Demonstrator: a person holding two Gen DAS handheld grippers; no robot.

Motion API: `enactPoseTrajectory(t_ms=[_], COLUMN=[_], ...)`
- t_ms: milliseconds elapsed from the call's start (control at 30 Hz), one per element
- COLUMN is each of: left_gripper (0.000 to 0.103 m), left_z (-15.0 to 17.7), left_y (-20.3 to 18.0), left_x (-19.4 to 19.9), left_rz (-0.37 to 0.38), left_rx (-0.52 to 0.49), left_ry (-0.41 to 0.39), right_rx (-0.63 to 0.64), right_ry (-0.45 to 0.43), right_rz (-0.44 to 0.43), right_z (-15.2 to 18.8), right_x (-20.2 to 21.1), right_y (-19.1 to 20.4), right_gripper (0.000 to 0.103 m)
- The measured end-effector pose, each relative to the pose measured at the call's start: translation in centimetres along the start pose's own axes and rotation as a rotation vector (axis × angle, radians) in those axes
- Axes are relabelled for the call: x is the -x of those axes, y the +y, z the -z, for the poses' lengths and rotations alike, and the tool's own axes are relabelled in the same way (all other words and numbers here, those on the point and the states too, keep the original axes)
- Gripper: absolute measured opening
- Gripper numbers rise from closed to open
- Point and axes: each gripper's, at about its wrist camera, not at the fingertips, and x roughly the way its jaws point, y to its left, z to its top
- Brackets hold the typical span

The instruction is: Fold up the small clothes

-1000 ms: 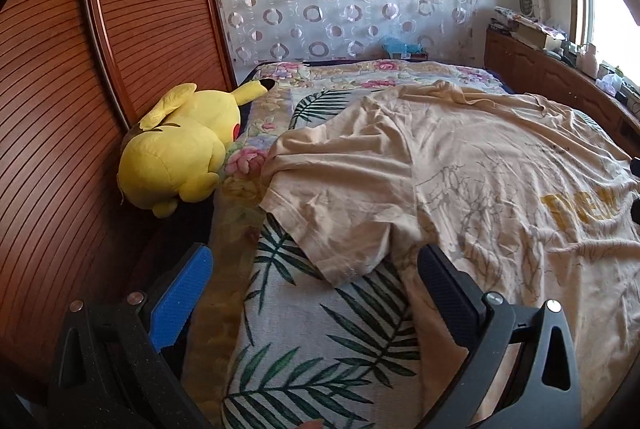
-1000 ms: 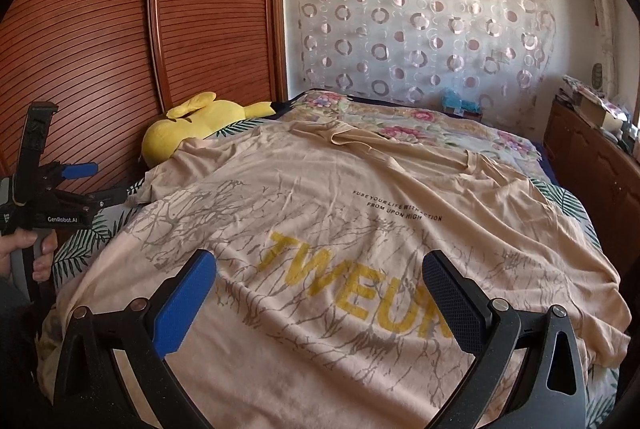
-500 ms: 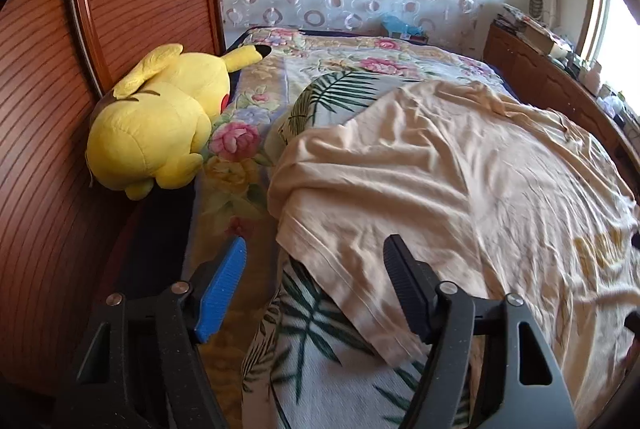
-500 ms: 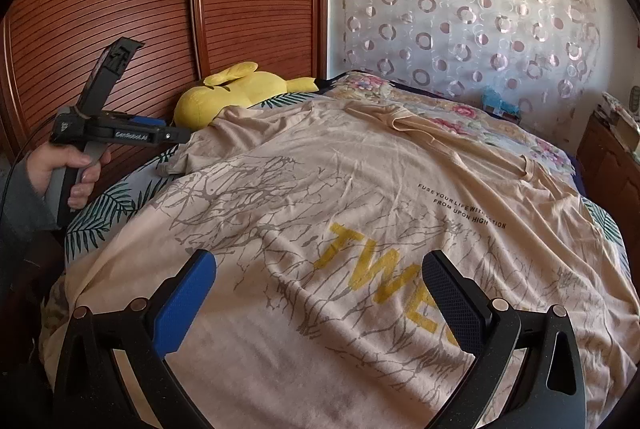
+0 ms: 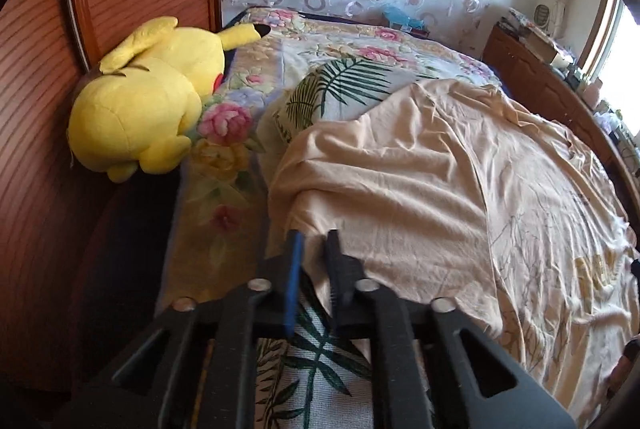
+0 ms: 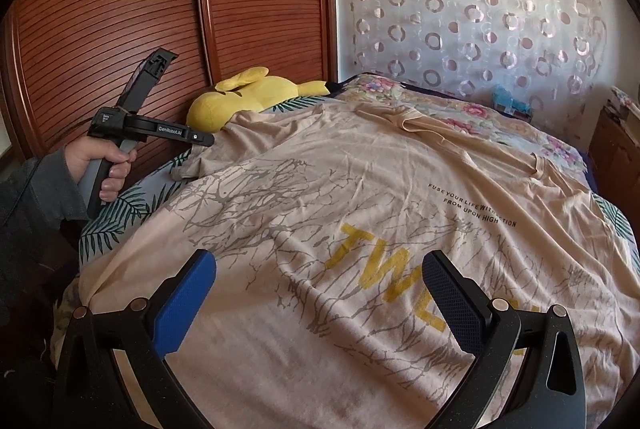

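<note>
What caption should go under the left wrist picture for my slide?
Left gripper shut on the sleeve of a beige T-shirt, beside a yellow plush toy.

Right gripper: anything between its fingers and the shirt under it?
Nothing visible. The right gripper hangs open directly over the beige T-shirt, only bare printed fabric between the fingers. The yellow plush toy lies off at the bed's far left edge, clear of it.

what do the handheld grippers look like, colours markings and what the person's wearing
Both grippers are matte black plastic frames with triangular cut-outs and silver rivets. On the right gripper one pad is blue and the other black with a fine grid texture. The left gripper carries white GenRobot.AI lettering and has a grey handle. A grey sleeve covers the wrist.
</note>
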Motion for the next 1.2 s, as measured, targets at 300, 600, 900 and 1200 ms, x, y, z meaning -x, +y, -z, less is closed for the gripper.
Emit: enactPoseTrajectory(t_ms=[300, 600, 900, 1200], left_gripper=[0.003, 0.004, 0.038, 0.079], left_z=[-1.5, -3.3, -2.3, -0.3], left_y=[-2.2, -10.5, -12.2, -8.2], left_x=[3.0, 7.1, 10.3, 10.0], left_rz=[-0.018, 0.137, 0.204, 0.162], left_rx=[-0.084, -0.215, -0.232, -0.173], left_ry=[-0.099, -0.179, -0.255, -0.251], right_rx=[-0.046, -0.108, -0.14, -0.053], right_ry=[-0.012, -0.026, -0.008, 0.016], right_rz=[0.012, 0.062, 0.079, 0.012], right_z=[0.3, 0.5, 0.6, -3.3], right_x=[0.3, 1.2, 0.8, -1.4], right_y=[-1.1, -3.7, -5.2, -4.8], right_gripper=[0.103, 0.103, 0.101, 0.089])
